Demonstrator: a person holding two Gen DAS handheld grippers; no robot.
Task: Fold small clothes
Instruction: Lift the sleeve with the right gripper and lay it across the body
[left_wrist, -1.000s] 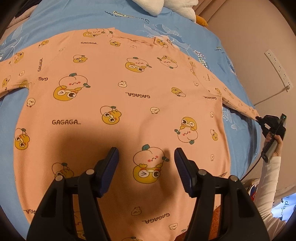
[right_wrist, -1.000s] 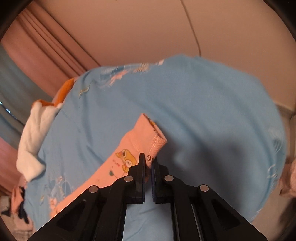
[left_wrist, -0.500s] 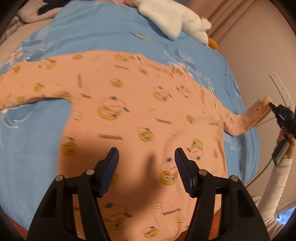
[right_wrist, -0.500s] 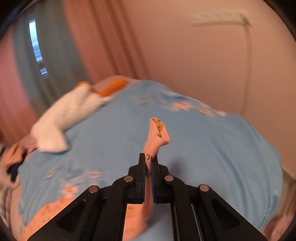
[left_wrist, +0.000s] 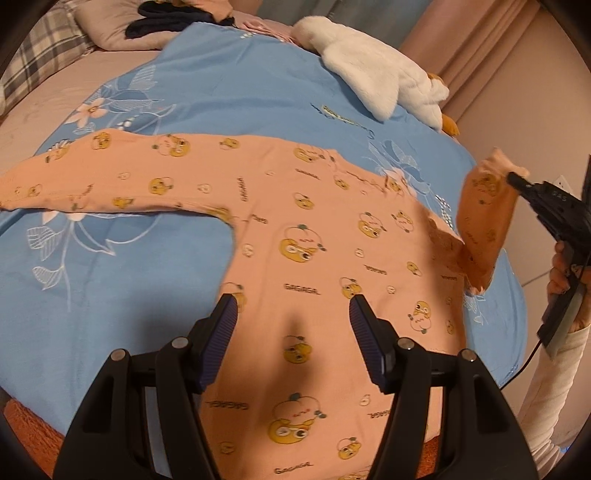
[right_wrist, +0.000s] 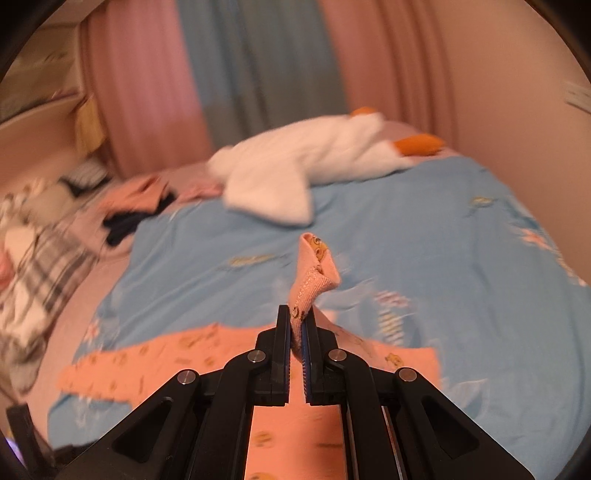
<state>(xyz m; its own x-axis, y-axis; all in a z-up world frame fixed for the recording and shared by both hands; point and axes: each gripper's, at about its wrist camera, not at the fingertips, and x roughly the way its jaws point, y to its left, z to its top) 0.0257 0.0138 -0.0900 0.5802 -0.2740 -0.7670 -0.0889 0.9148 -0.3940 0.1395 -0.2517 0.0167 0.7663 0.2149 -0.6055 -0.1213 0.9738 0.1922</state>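
Observation:
A peach long-sleeved shirt (left_wrist: 306, 240) with cartoon prints lies flat on a blue bedsheet (left_wrist: 229, 92). Its left sleeve (left_wrist: 92, 177) stretches out flat. My left gripper (left_wrist: 291, 314) is open and empty, hovering above the shirt's lower body. My right gripper (right_wrist: 295, 325) is shut on the cuff of the right sleeve (right_wrist: 314, 273) and holds it lifted off the bed. In the left wrist view that gripper (left_wrist: 517, 181) is at the right edge, with the raised sleeve (left_wrist: 484, 221) hanging from it over the shirt's right side.
A white plush goose (left_wrist: 376, 74) lies at the far side of the bed, also in the right wrist view (right_wrist: 314, 166). Dark and pink clothes (left_wrist: 166, 18) are piled near a pillow. A plaid blanket (right_wrist: 37, 266) lies at the left. The wall is close on the right.
My right gripper has lifted the right sleeve cuff off the bed and swung it up and inward over the shirt. My left gripper has stayed open while its view pulled back.

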